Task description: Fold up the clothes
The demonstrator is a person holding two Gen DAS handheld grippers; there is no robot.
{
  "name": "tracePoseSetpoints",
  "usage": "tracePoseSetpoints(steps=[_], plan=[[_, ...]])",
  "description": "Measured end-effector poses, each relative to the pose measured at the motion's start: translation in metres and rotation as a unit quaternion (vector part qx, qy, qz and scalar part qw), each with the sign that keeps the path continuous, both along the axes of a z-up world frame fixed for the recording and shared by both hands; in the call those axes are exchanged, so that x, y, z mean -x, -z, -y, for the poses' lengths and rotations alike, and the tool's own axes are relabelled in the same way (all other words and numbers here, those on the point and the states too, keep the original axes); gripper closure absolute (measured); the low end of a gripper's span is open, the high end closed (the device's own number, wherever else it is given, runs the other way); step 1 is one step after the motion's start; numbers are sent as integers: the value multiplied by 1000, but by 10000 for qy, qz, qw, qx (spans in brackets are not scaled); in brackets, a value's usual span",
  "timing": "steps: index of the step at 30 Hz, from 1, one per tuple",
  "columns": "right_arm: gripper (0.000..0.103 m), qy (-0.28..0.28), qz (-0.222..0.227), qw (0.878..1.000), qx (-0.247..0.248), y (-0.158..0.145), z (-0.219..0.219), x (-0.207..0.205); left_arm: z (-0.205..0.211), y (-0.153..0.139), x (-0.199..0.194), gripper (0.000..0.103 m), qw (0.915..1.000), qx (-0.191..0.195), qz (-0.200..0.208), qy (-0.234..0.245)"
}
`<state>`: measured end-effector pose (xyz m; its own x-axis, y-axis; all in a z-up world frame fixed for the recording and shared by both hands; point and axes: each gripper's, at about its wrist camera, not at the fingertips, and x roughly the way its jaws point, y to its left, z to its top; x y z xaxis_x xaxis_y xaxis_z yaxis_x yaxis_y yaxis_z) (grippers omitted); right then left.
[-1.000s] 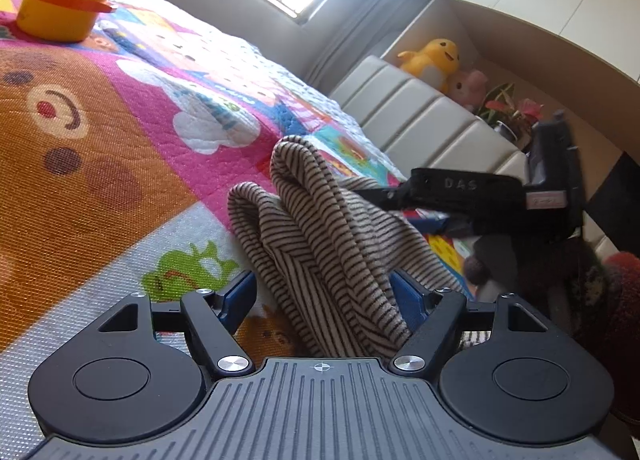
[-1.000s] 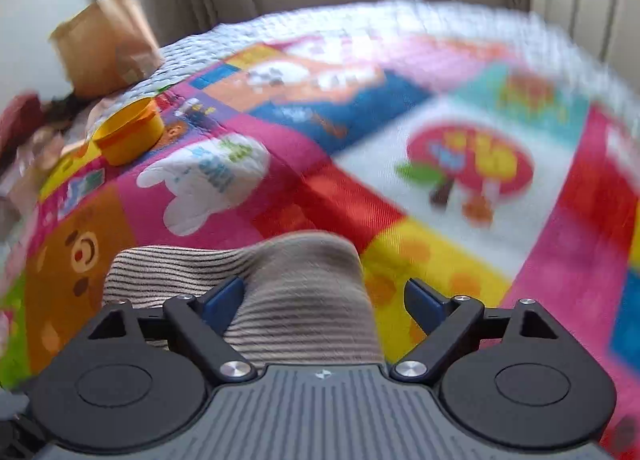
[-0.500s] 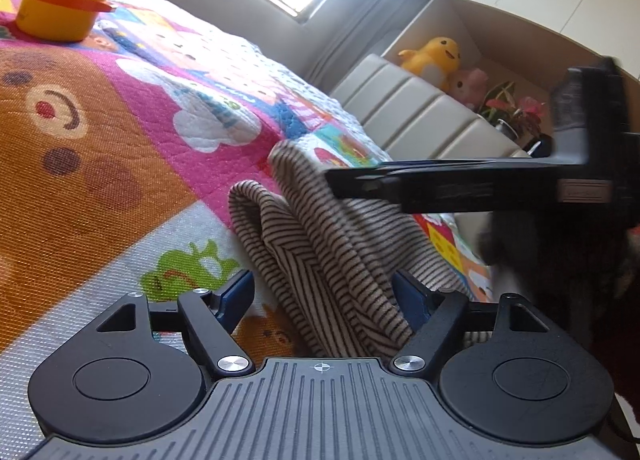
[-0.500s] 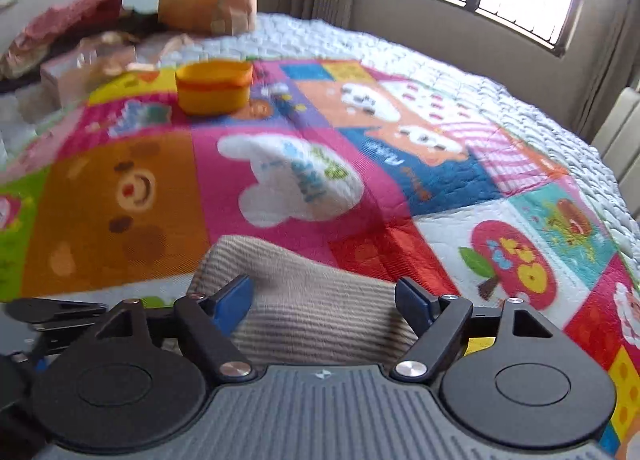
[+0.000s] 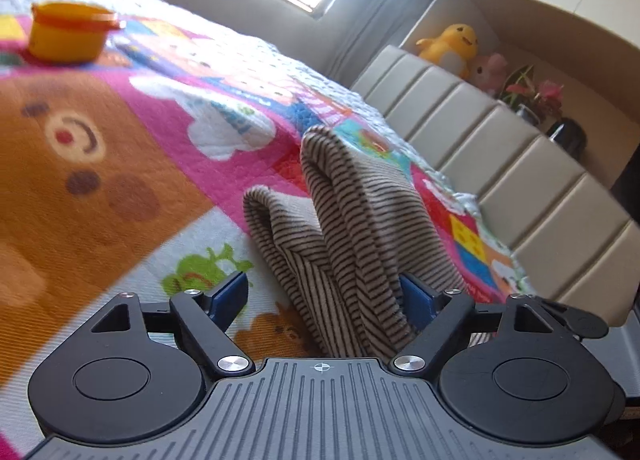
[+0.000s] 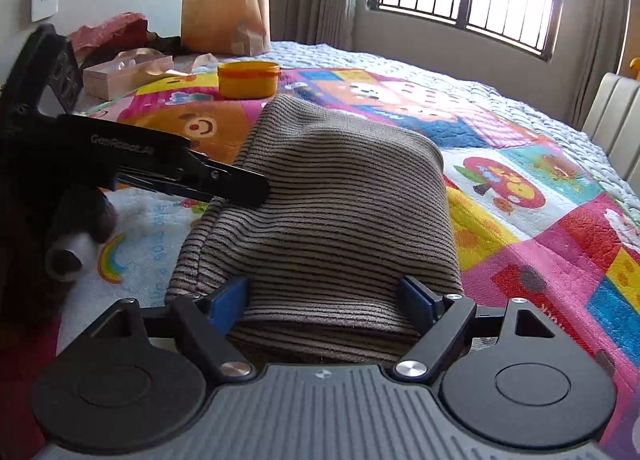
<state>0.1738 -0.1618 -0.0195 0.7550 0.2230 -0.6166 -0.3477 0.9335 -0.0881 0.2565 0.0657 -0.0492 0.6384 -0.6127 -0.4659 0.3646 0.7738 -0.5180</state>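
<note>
A beige garment with thin dark stripes (image 5: 344,228) lies folded in a small thick stack on the colourful quilt (image 5: 100,164). My left gripper (image 5: 322,296) is open, and the garment's near edge lies between its blue pads, against the right one. In the right wrist view the same garment (image 6: 332,212) fills the middle. My right gripper (image 6: 324,300) is open with the stack's near edge between its pads. The left gripper (image 6: 240,188) shows there too, its fingers reaching the garment's left edge.
A yellow tub with an orange lid (image 6: 248,78) stands further back on the quilt. A brown paper bag (image 6: 226,12), a box and red cloth (image 6: 108,30) lie at the far left. A padded headboard (image 5: 500,164) with plush toys runs along the right.
The right gripper has swung around the garment and out of the left wrist view. It now faces the stack from its other side. The garment has stayed folded in place.
</note>
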Motion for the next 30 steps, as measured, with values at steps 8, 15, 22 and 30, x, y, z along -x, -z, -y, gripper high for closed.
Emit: tracePoseSetpoints(steps=[8, 15, 22, 30], plan=[[20, -310, -24, 9983, -488, -6, 22, 0, 21, 2, -26, 10, 9937, -67, -1114, 66], [4, -217, -546, 9722, -2267, -37, 120, -31, 33, -3, -22, 19, 9934, -30, -1137, 117], [13, 94, -1335, 9522, -2748, 12, 132, -85, 59, -11, -13, 23, 9950, -616, -716, 324], [31, -138, -1316, 9548, -2661, 14, 90, -96, 34, -6, -14, 36, 9979, -393, -377, 356]])
